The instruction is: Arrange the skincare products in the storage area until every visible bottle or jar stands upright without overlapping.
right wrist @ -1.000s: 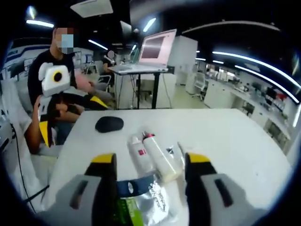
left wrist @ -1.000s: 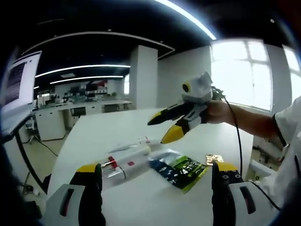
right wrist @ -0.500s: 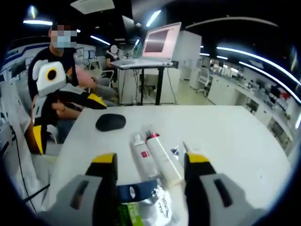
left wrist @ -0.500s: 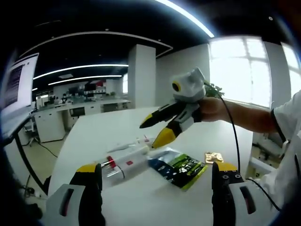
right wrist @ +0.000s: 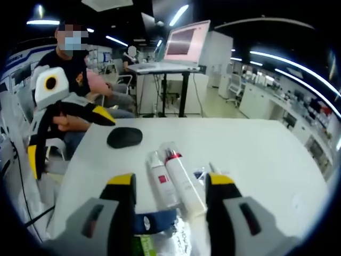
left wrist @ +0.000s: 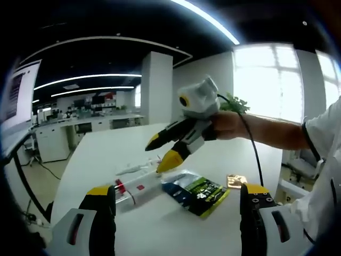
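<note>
Two white skincare bottles lie on their sides, side by side, on the white table (right wrist: 266,154): a bottle with a red collar (right wrist: 184,178) and a tube with a red square label (right wrist: 160,184). In the left gripper view they are the bottle (left wrist: 139,188) and the tube (left wrist: 136,169). My right gripper (right wrist: 170,184) is open, its jaws straddling the near ends of both. Seen from the left, the right gripper (left wrist: 158,154) hovers open just above them. My left gripper (left wrist: 177,189) is open and holds nothing, back from the bottles, and appears as the left gripper (right wrist: 69,140) at the table's left edge.
A blue and green sachet (left wrist: 200,188) lies flat beside the bottles, with a small gold packet (left wrist: 236,180) past it. A black mouse (right wrist: 124,137) sits beyond the bottles. A laptop on a stand (right wrist: 184,45) and a seated person are behind the table.
The right gripper has come down and toward the lying bottles, which now sit further in between its jaws. Both grippers stay open, and the bottles have not moved.
</note>
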`<state>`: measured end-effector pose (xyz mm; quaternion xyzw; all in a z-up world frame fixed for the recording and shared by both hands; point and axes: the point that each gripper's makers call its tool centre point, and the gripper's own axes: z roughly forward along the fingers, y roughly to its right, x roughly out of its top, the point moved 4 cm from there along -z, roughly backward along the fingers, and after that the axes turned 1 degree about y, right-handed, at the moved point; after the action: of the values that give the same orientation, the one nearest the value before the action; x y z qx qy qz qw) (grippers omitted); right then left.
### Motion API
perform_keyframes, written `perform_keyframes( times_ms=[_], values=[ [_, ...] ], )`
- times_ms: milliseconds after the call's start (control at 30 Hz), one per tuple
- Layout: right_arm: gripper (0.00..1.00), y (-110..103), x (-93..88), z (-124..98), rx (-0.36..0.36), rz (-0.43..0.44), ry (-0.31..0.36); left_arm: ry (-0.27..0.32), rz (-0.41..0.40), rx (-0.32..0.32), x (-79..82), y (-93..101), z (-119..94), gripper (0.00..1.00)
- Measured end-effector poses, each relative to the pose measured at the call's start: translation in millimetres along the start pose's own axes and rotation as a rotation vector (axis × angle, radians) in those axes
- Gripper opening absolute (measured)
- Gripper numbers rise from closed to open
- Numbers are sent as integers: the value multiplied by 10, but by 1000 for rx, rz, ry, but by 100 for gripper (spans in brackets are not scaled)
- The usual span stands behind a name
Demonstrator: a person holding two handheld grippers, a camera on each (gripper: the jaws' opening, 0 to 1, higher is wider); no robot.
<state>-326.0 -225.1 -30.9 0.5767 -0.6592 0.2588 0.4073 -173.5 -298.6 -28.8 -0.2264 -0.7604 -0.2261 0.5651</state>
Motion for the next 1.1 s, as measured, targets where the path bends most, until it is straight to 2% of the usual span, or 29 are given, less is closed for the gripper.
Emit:
perform_keyframes(
  times_ms=[400, 667, 1100],
  values=[
    [52, 6, 23, 125, 23, -5, -26, -11, -3, 3, -25, -35, -1, 99],
    [52, 18, 44, 202, 32, -10, -29, 6, 0, 1, 29, -30, -52, 99],
    [53, 49, 31, 364, 45, -11, -57, -5, -11, -7, -18, -19, -24, 99]
  ],
)
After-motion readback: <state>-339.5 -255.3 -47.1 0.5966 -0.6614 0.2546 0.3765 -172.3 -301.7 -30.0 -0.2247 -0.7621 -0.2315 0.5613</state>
